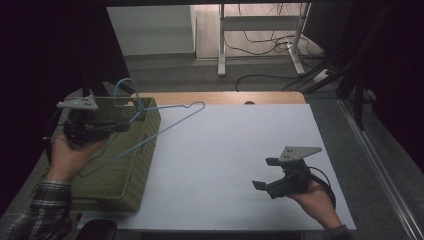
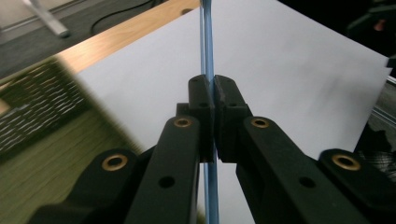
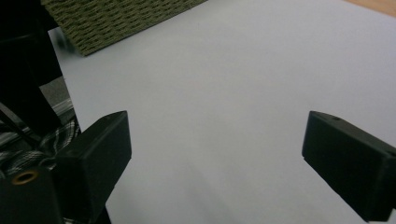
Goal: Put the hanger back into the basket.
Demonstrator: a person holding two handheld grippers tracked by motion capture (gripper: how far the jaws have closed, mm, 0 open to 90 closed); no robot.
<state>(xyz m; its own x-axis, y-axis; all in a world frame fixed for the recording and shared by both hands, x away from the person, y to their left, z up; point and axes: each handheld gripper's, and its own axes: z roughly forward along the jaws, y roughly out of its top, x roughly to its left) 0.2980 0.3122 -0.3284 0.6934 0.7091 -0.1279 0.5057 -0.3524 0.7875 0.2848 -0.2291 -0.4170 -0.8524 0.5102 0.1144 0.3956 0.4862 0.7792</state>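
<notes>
The light blue wire hanger (image 1: 150,131) hangs in the air above the green woven basket (image 1: 131,175), its long bar slanting from low at the left up toward its hook, which points right over the white table sheet (image 1: 235,165). The left gripper (image 1: 125,125) is clamped on the wire, which runs between its jaws. The right gripper (image 1: 266,173), well apart over the sheet, has its jaws spread wide with nothing between them.

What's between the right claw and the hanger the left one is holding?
Nothing visible. The right claw is open and empty over the bare white sheet. The blue hanger, clamped in the left claw, angles over the green basket, its hook end out above the sheet.
</notes>
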